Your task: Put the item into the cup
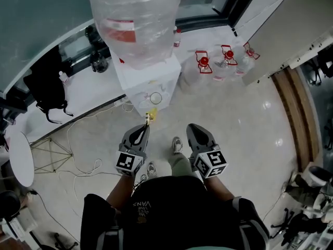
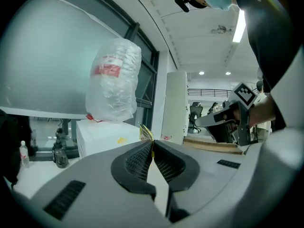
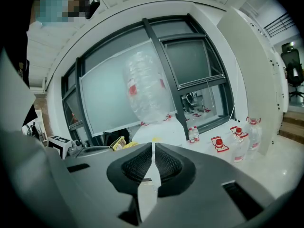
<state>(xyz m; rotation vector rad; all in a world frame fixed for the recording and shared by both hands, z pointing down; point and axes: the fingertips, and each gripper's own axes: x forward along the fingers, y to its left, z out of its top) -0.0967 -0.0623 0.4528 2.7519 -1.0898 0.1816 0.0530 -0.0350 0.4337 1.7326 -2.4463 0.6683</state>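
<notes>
Head view: the left gripper (image 1: 146, 125), at centre frame, points at a white water dispenser (image 1: 167, 77) that carries a large inverted clear bottle (image 1: 135, 20) in the upper centre. A small yellow packet (image 1: 150, 116) projects from the gripper's tip, just below a round clear rim, apparently the cup (image 1: 155, 98), on the dispenser's front. The right gripper (image 1: 193, 127) is level with the left one, to its right. Small red-capped bottles (image 1: 203, 62) stand on the floor at upper right.

Left gripper view: the fingers (image 2: 137, 163) pinch the thin packet.

Right gripper view: the fingers (image 3: 168, 165) are pressed together with nothing between them.
</notes>
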